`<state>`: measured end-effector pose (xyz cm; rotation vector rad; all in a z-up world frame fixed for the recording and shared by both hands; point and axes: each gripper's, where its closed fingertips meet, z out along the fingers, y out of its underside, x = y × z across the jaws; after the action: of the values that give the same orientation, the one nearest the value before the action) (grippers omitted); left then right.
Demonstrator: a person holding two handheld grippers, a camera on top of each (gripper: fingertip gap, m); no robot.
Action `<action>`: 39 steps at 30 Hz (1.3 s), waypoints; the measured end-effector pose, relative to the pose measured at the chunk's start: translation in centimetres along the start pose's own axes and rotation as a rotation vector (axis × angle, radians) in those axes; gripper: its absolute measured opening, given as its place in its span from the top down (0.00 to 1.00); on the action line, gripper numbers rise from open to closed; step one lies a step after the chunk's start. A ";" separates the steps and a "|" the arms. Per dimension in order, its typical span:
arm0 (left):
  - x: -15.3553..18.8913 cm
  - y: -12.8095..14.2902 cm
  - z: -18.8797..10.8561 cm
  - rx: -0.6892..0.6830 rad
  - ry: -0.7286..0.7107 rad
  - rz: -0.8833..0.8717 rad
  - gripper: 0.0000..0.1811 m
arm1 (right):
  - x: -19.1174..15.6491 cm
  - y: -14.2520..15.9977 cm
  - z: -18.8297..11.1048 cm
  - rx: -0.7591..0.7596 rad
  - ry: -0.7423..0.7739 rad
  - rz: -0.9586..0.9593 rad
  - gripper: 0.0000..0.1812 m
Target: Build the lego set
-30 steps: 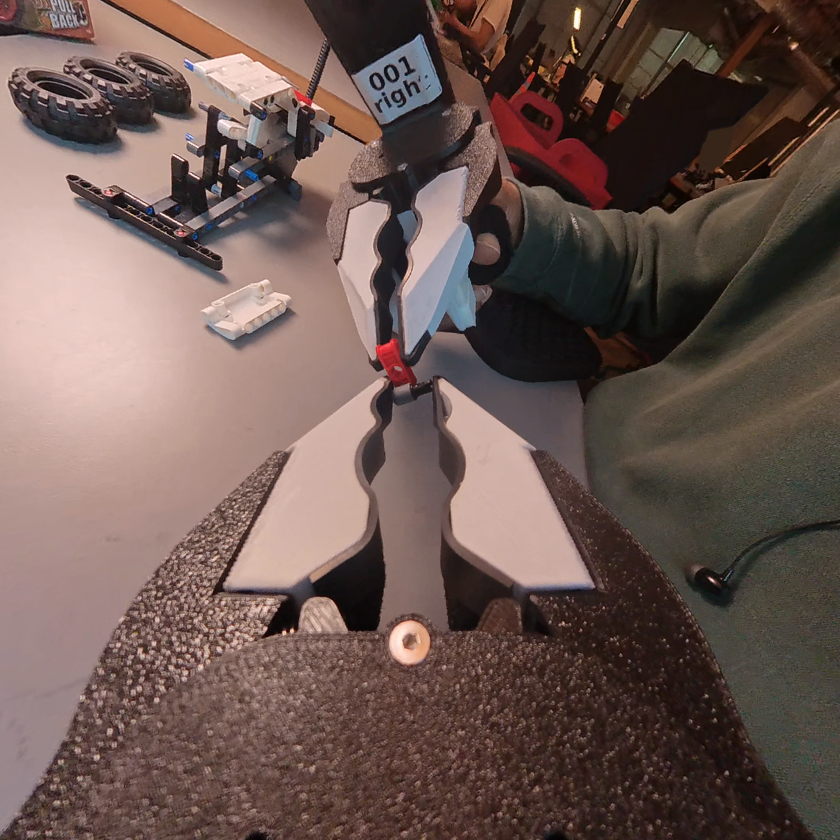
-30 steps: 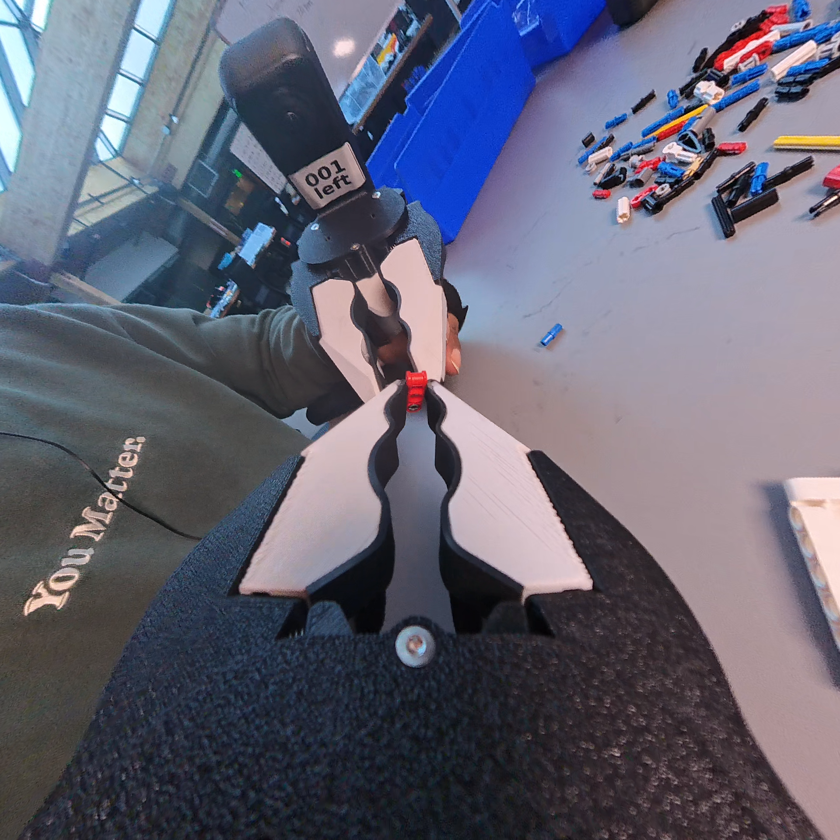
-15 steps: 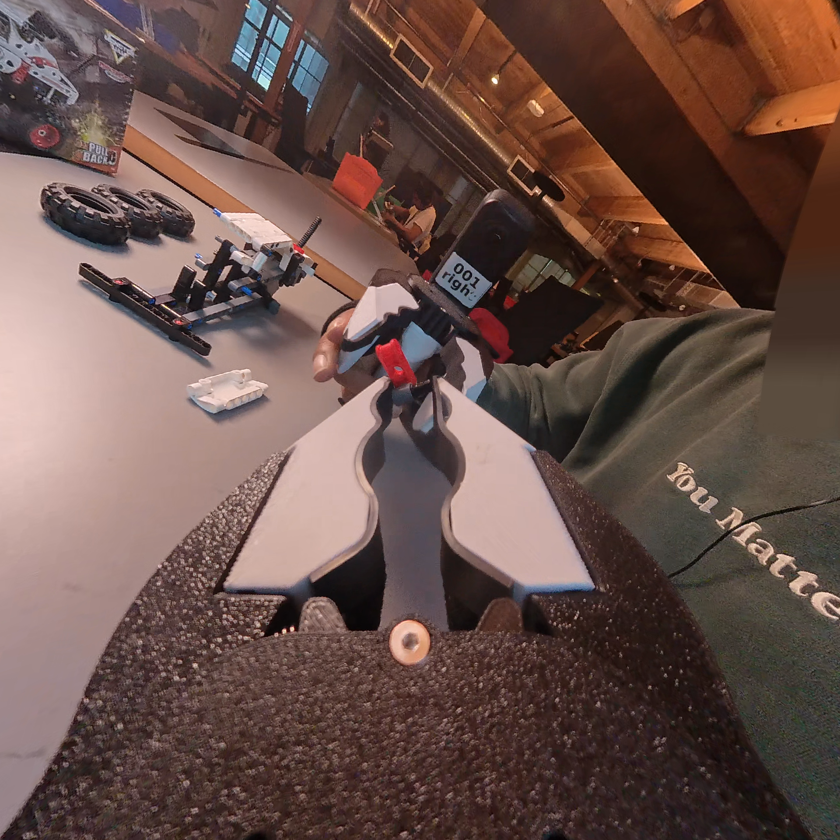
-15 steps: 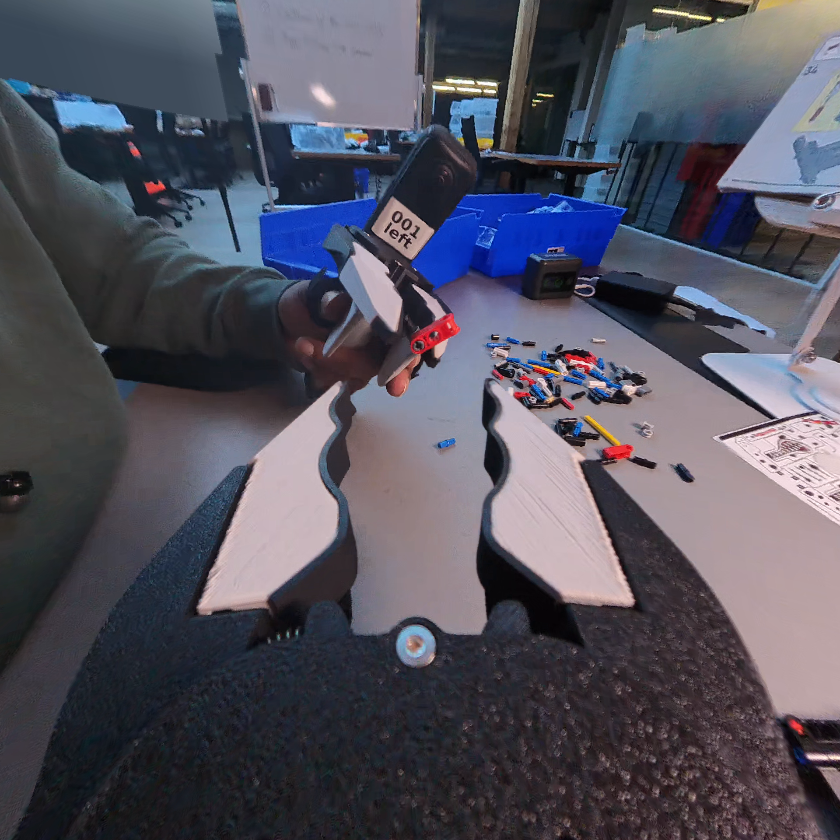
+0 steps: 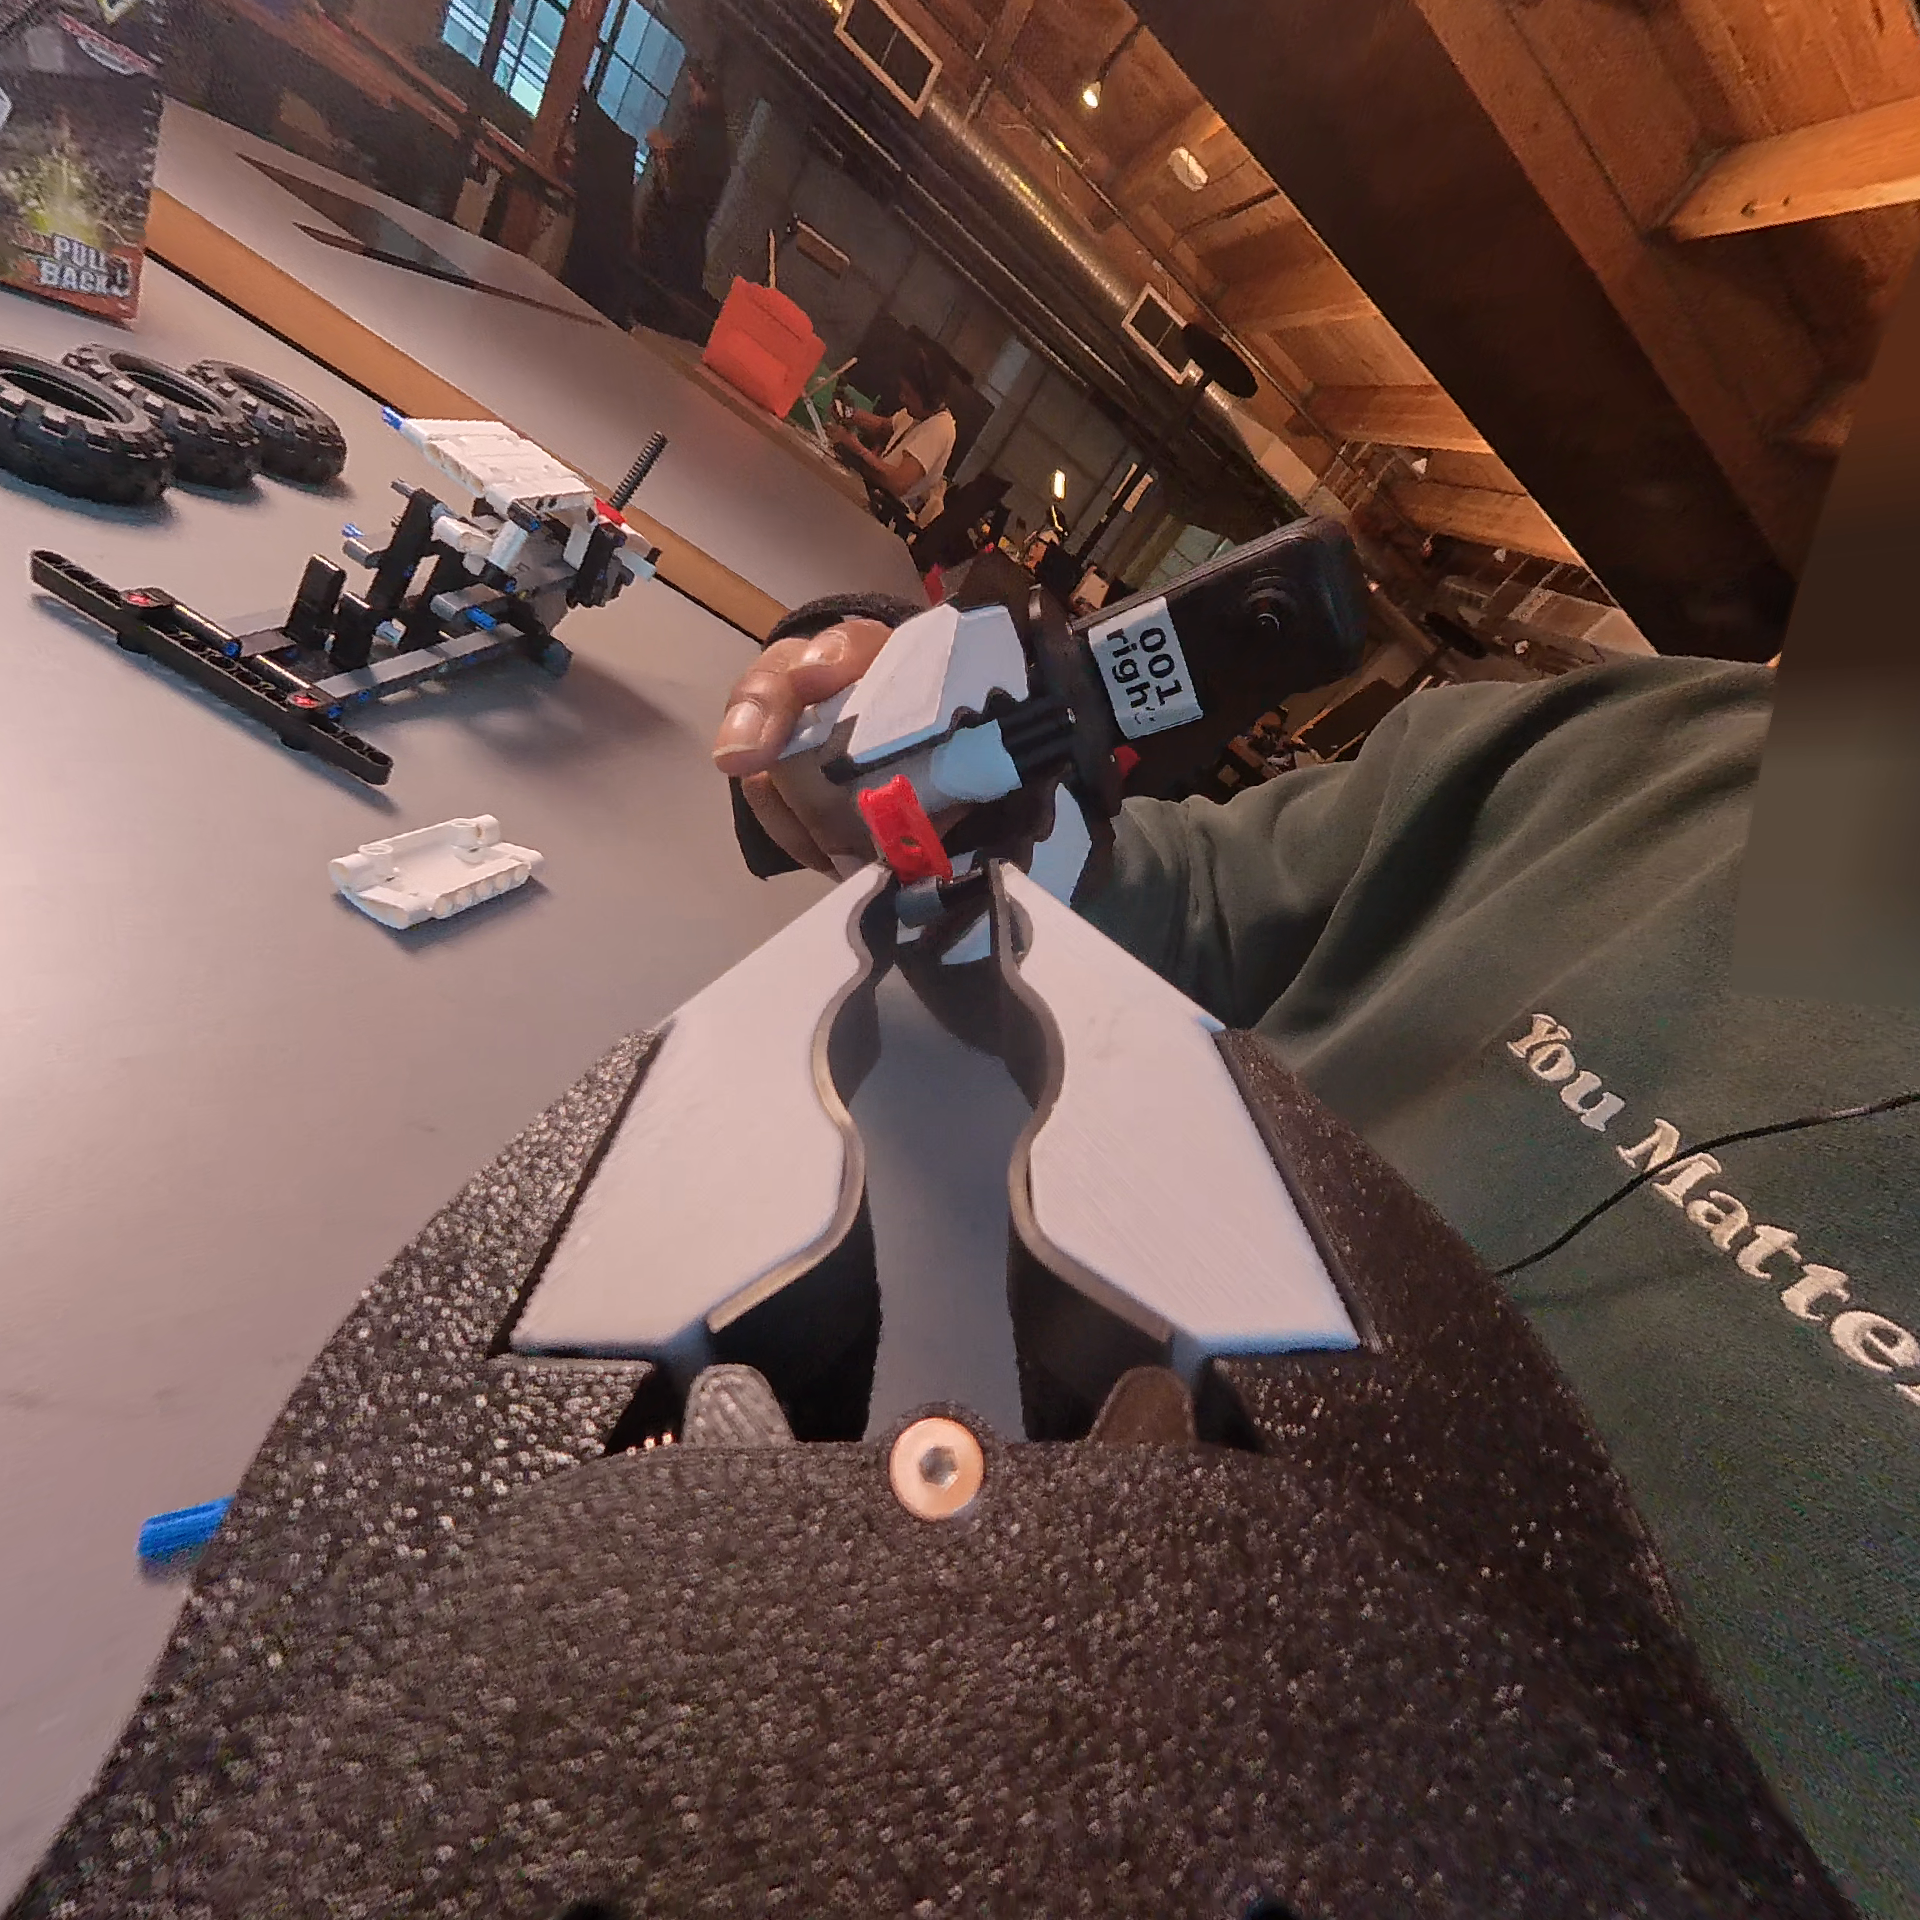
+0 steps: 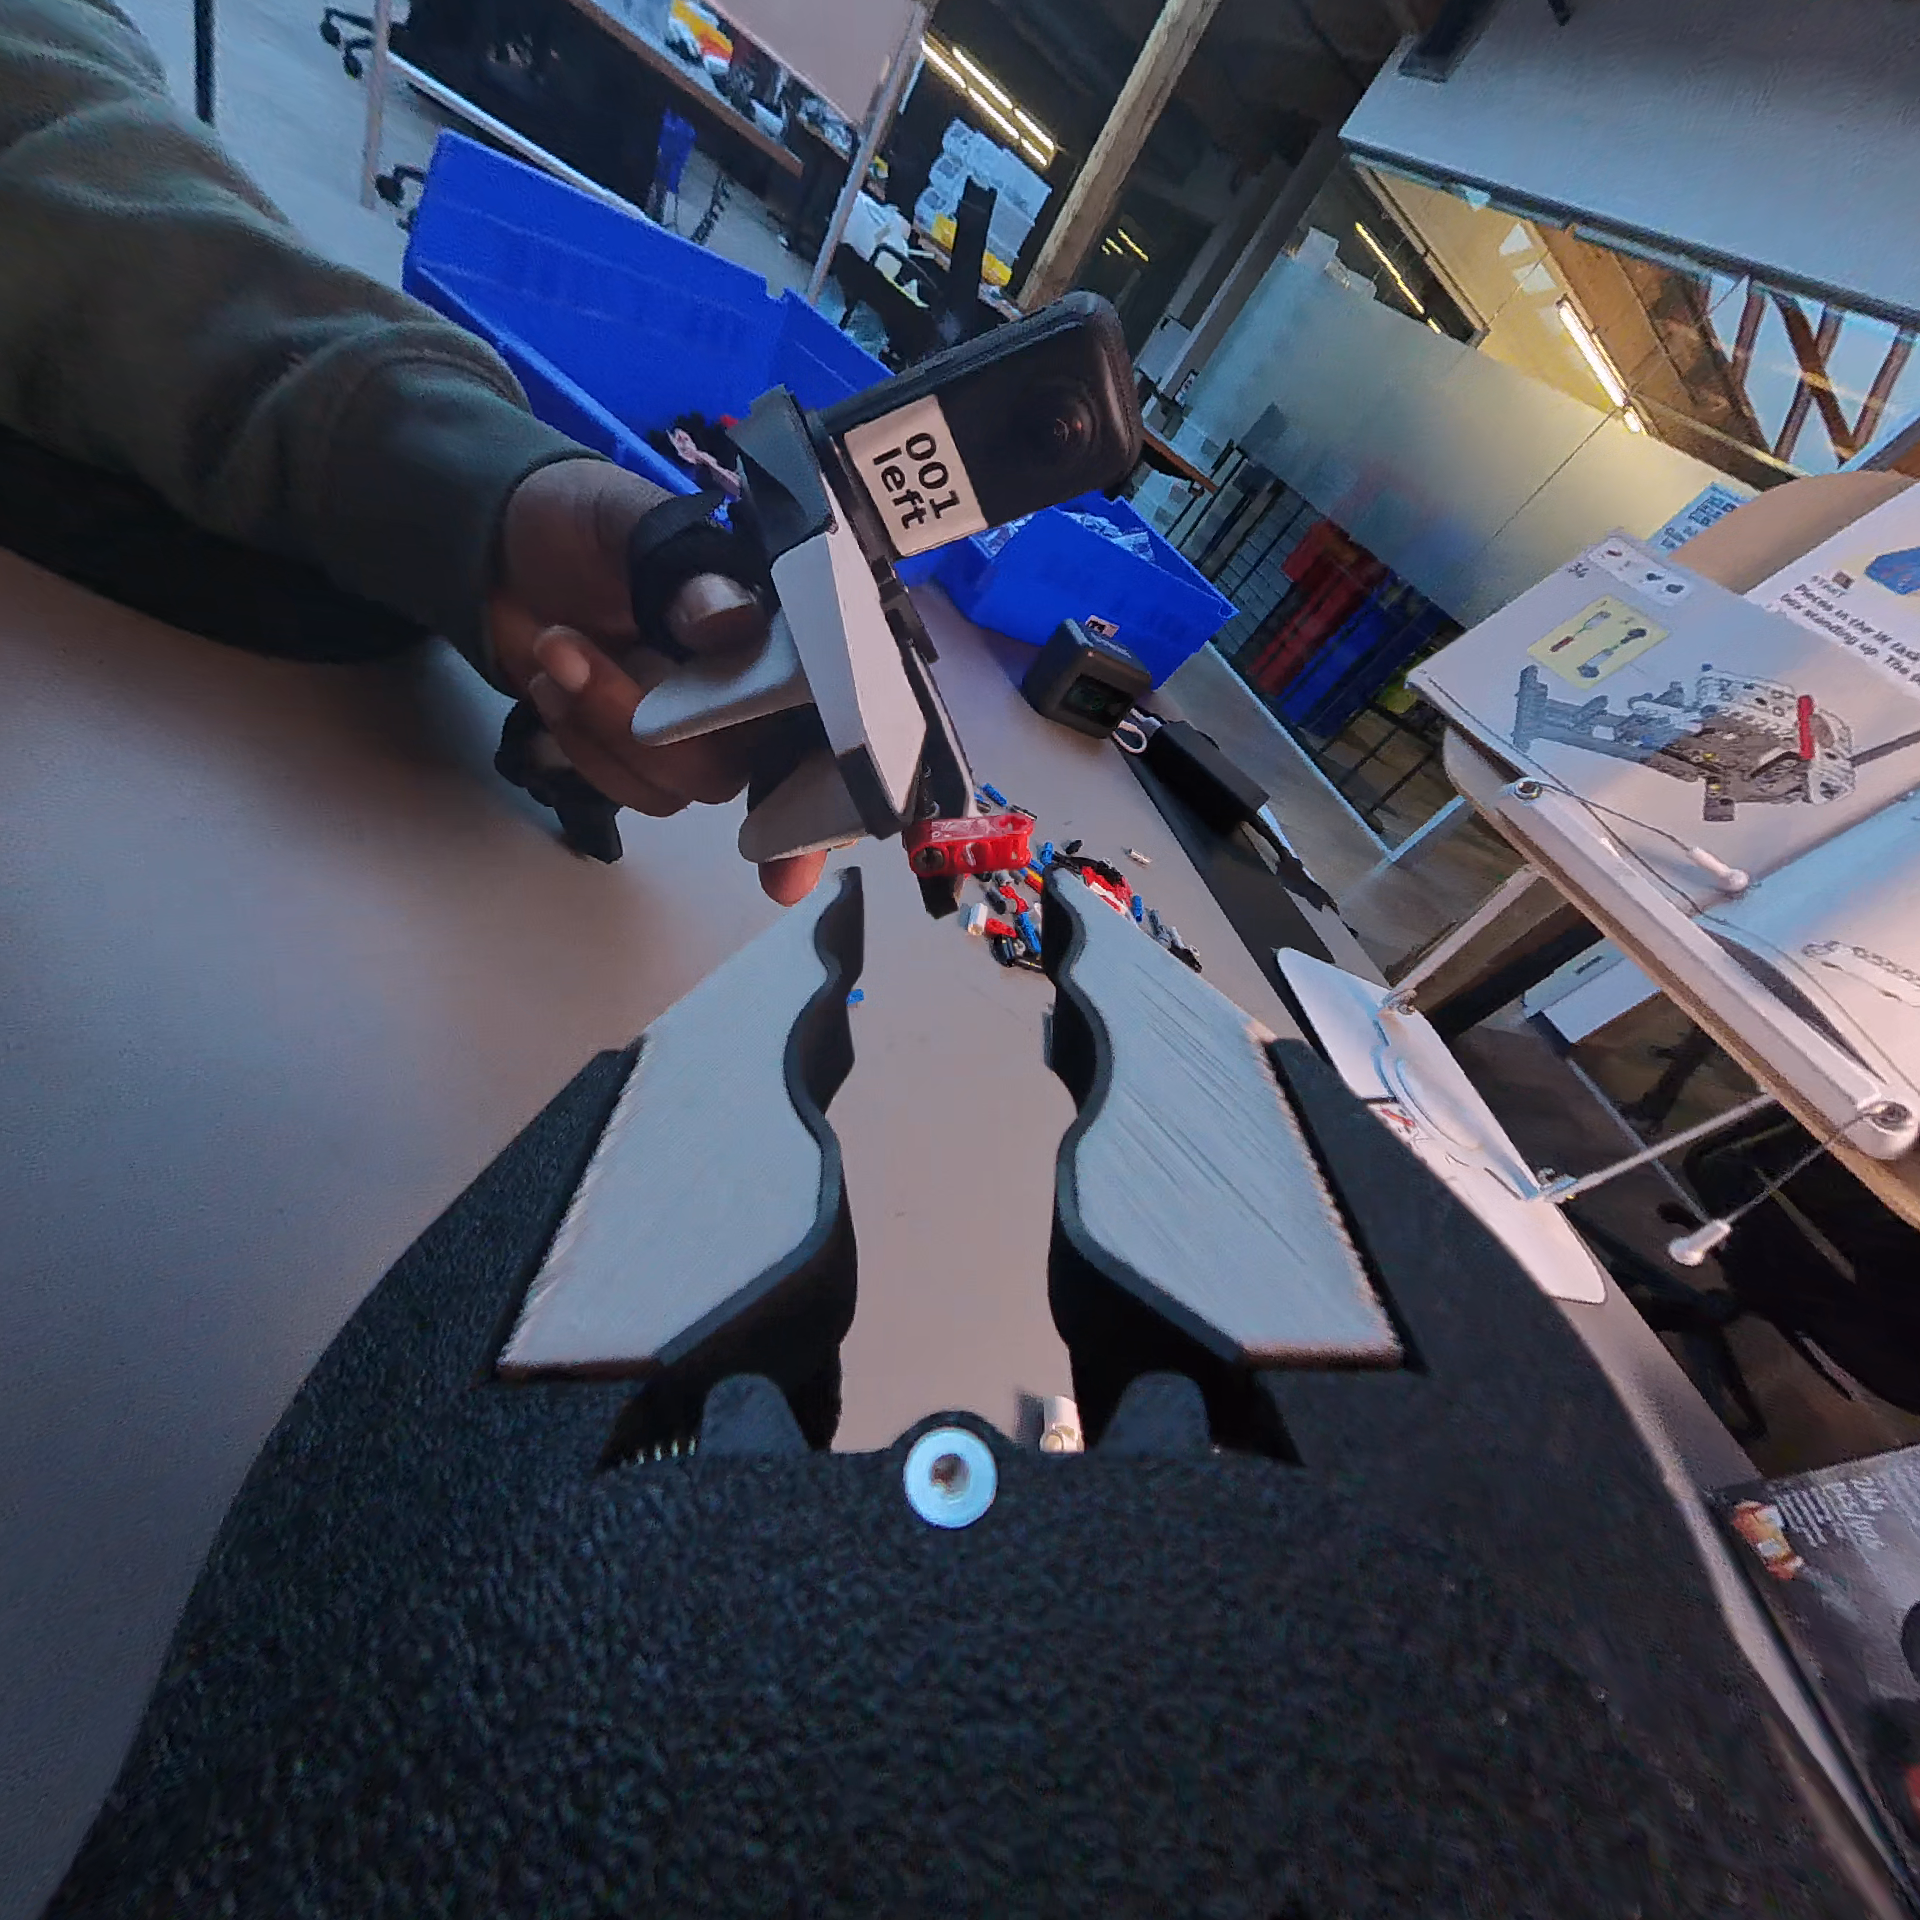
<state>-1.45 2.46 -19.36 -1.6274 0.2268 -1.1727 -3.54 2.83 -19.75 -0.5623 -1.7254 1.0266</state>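
Two hand-held grippers meet above bare table [image 5: 260, 1039]: left [image 5: 928, 902] pinches red piece [image 5: 902, 828], right [image 6: 951, 904] gapes empty.

A grey table [image 5: 208, 1039] fills the left of the left wrist view, and behind it, across the top of the frame, run heavy timber beams [image 5: 1558, 260], a metal duct [image 5: 1018, 177] and blue-lit windows [image 5: 520, 42] at upper left, all under warm orange light. In the right wrist view the light is cooler: blue bins [image 6: 623, 301] stand at upper left behind the table, a wooden post [image 6: 1101, 156] rises at top centre beside strip lights [image 6: 987, 94], and frosted partition panels [image 6: 1382, 436] stand at centre right (more timber trusses show at the far upper right).
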 end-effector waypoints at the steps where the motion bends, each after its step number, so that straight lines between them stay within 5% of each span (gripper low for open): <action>1: 0.2 0.2 0.1 -0.010 0.010 -0.001 0.91 | -0.1 -0.1 0.0 0.000 -0.002 -0.007 0.82; 11: 2.3 0.0 0.3 0.032 0.225 -0.145 0.90 | -0.5 -2.0 -0.4 0.067 -0.014 0.017 0.87; 15: 0.9 -0.9 -0.5 0.072 0.156 -0.144 0.84 | 1.0 -0.6 -0.6 -0.014 0.049 0.026 0.88; 24: -2.4 0.0 -0.2 0.004 -0.098 -0.104 0.86 | 0.5 2.1 0.2 -0.210 0.081 -0.132 0.87; 29: -2.0 -0.1 -0.3 0.009 -0.080 -0.103 0.95 | 0.4 1.4 0.1 -0.191 0.092 -0.158 0.88; 39: -2.0 -0.1 -0.5 -0.006 -0.097 -0.066 0.89 | 1.1 1.5 -0.3 -0.226 0.113 -0.186 0.88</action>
<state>-2.85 3.51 -20.43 -1.7030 0.1151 -1.1401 -3.78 4.57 -20.43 -0.5789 -1.7672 0.6620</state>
